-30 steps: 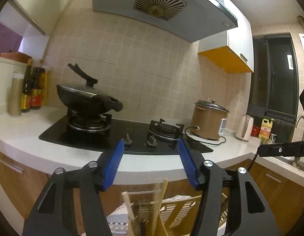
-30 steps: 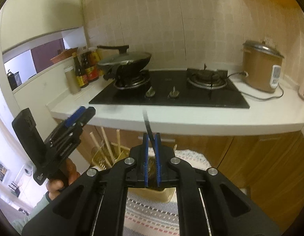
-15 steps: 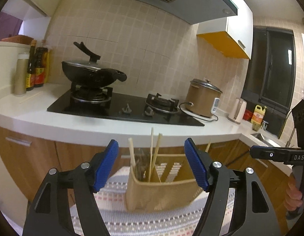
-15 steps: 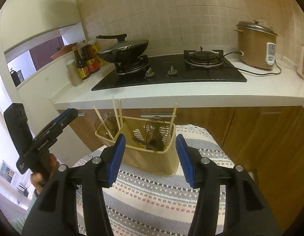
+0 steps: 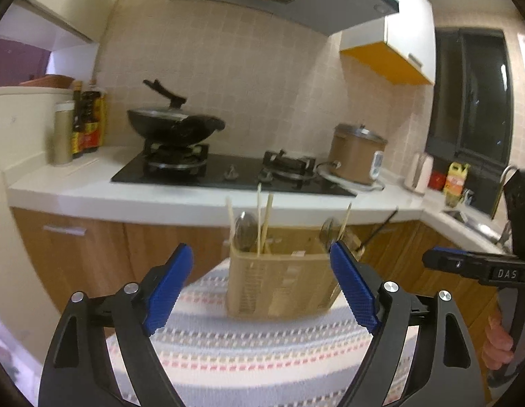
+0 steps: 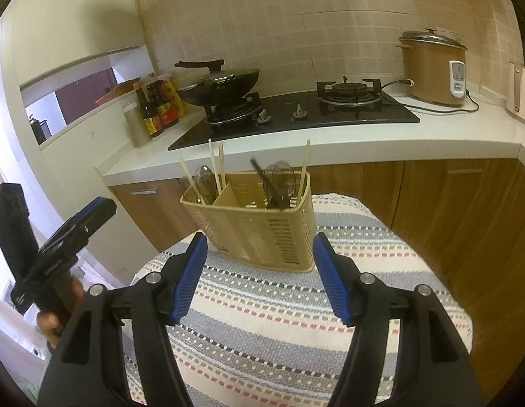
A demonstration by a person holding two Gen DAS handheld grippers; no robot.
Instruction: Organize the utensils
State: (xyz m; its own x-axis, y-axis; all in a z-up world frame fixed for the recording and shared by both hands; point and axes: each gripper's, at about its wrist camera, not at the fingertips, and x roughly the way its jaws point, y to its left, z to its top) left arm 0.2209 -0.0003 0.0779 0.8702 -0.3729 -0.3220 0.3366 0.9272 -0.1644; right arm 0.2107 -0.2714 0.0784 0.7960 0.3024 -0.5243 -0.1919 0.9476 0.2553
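Both grippers hang back from the beige perforated plastic utensil caddy (image 6: 259, 218), which stands upright on the striped woven cloth (image 6: 296, 322) covering a small table, in front of the white kitchen counter (image 6: 364, 139). The right gripper (image 6: 260, 276) has its blue pads spread wide, nothing between them. Same story on the left gripper (image 5: 261, 290): pads apart, holding nothing.

Inside the caddy, pale wooden chopsticks (image 6: 215, 166) and a metal spoon (image 6: 205, 178) stand in the left compartment; a black-handled utensil (image 6: 264, 183), another spoon (image 6: 282, 178) and one more chopstick (image 6: 303, 162) lean in the right one. All point upward, long axes near vertical.

The caddy sits straight ahead of both grippers, on the far side, centred between each pair of pads. From these views I can't call which hand is nearer. No loose utensils show on the cloth, so my read is the sorting is close to finished.
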